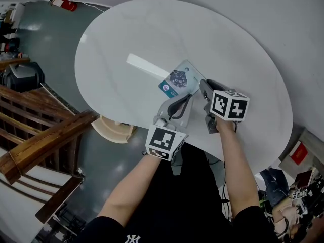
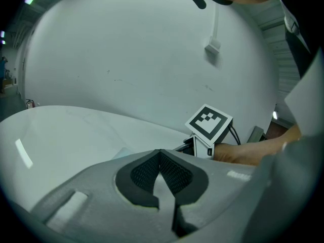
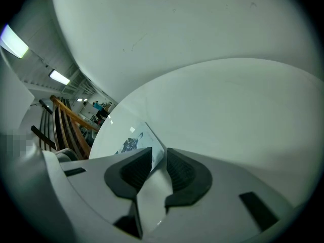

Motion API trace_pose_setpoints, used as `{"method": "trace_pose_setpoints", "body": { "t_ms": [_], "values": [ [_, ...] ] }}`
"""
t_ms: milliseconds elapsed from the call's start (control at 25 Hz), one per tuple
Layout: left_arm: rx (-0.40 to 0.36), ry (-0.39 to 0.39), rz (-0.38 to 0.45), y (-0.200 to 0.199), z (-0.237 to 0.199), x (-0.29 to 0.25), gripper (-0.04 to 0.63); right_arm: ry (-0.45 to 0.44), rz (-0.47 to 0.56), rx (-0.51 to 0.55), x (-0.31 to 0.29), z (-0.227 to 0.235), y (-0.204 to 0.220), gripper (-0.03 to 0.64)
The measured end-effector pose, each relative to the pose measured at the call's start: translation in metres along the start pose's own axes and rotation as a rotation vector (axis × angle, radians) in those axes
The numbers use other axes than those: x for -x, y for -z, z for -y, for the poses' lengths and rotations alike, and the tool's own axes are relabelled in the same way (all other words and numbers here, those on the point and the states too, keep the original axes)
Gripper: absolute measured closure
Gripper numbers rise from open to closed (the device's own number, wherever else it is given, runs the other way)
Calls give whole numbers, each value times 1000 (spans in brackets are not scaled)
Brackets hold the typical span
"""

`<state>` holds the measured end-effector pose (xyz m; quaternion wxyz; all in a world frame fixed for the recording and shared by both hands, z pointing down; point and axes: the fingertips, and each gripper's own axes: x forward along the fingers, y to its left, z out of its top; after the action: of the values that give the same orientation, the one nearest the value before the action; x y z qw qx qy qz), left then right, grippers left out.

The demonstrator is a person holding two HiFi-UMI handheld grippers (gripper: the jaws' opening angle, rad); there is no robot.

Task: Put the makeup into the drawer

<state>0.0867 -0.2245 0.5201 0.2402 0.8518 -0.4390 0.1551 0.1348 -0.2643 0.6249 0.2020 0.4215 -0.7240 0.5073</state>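
From the head view, the likeliest trouble was the makeup packet (image 1: 178,78) itself. It lay flat and thin on the white worktop (image 1: 126,29), so tongs closing from the side would probably skate it away or nip only a corner and let it droop. No drawer showed anywhere, so the carry could be long, and a weak hold might drop the packet on the way. The packet lay toward the person's side of the worktop. The right tongs (image 1: 205,87) were at its right-hand corner, and the left tongs (image 1: 183,103) were just short of its near edge. Both looked very close to it, though contact could not be judged.

In the left gripper view, the left tongs (image 2: 161,158) were pressed together at the tips with nothing between the pads. The bare worktop (image 2: 76,130) stretched beyond them, and the marker cube (image 2: 209,123) of the other gripper stood near on the right. Pressed together like that, they could only nudge or steady the packet, and a careless nudge would push it out of the partner's reach.

In the right gripper view, the right tongs (image 3: 158,158) were spread by a narrow gap and held nothing. The printed face of the packet (image 3: 136,140) lay just past the tips, its near corner showing in the gap. The gap looked too narrow to take more than an edge
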Motion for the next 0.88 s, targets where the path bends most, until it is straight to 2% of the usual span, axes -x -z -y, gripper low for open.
{"method": "trace_pose_setpoints", "body": {
  "t_ms": [280, 520, 640, 880],
  "values": [
    [6, -22, 8, -1, -5, 4, 585, -52, -9, -71, -3, -1, 0, 531],
    [6, -33, 9, -2, -7, 8, 585, -76, -5, -98, -3, -1, 2, 598],
    [11, -35, 10, 1, -9, 10, 586, -102, 28, -106, 0, -6, 1, 601],
    [9, -29, 18, 1, -7, 25, 585, -219, 129, -132, 23, -38, -6, 603]
  ]
}}
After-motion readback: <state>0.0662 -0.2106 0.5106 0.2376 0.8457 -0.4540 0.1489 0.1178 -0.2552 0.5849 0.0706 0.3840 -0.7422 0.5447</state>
